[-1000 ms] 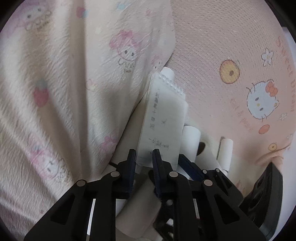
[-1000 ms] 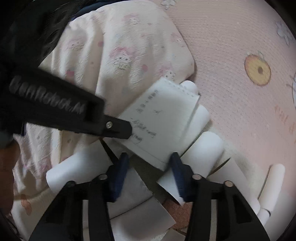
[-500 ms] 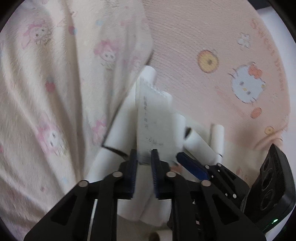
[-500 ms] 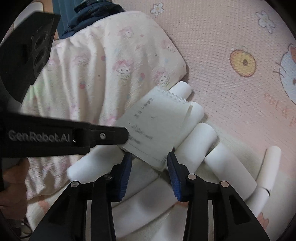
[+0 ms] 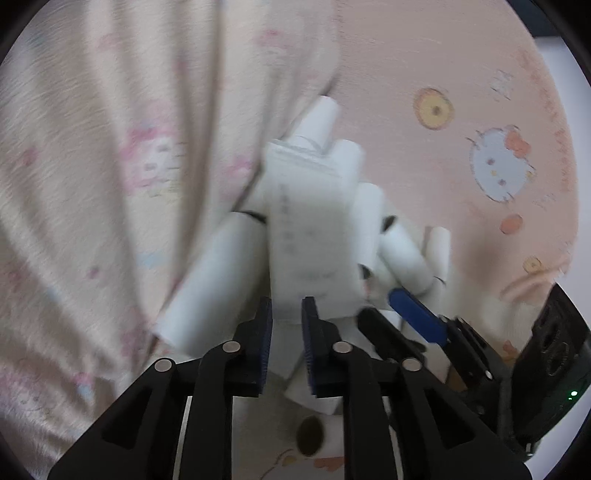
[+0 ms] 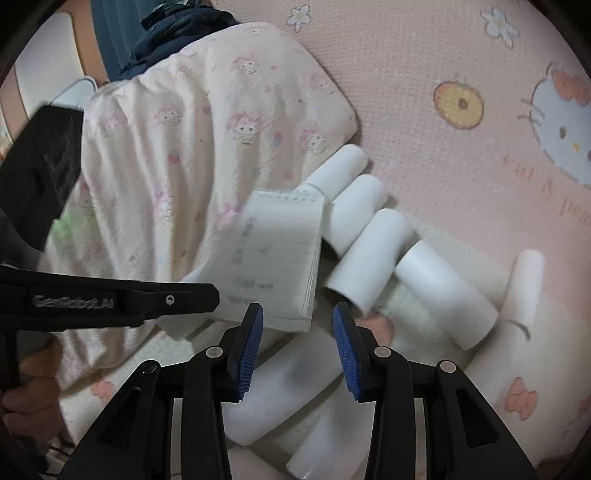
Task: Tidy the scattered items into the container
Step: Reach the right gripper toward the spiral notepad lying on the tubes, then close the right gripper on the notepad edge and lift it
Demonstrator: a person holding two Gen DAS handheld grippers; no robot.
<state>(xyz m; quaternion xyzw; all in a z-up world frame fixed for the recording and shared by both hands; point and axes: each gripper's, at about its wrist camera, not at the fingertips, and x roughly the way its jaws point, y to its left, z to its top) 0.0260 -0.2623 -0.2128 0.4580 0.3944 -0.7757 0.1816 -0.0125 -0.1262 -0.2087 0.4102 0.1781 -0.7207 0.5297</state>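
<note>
A white spiral notepad (image 5: 310, 236) with handwriting is pinched at its lower edge by my left gripper (image 5: 287, 314), which is shut on it and holds it above several white paper rolls (image 5: 210, 280). In the right wrist view the notepad (image 6: 277, 258) hangs just left of and beyond my right gripper (image 6: 297, 317), which is open and empty; the left gripper's finger (image 6: 173, 297) reaches in from the left. White rolls (image 6: 369, 254) lie on the bedding beyond and under the right gripper. No container is in view.
A cream blanket with pink cartoon print (image 6: 207, 140) is bunched at the left. A pink Hello Kitty mat (image 6: 480, 110) covers the right. The right gripper's body (image 5: 546, 350) shows at the left wrist view's lower right. A dark garment (image 6: 177, 29) lies at the top.
My right gripper has opened and let go of the notepad. My left gripper has lifted and pulled the notepad back, so more rolls show beneath it.
</note>
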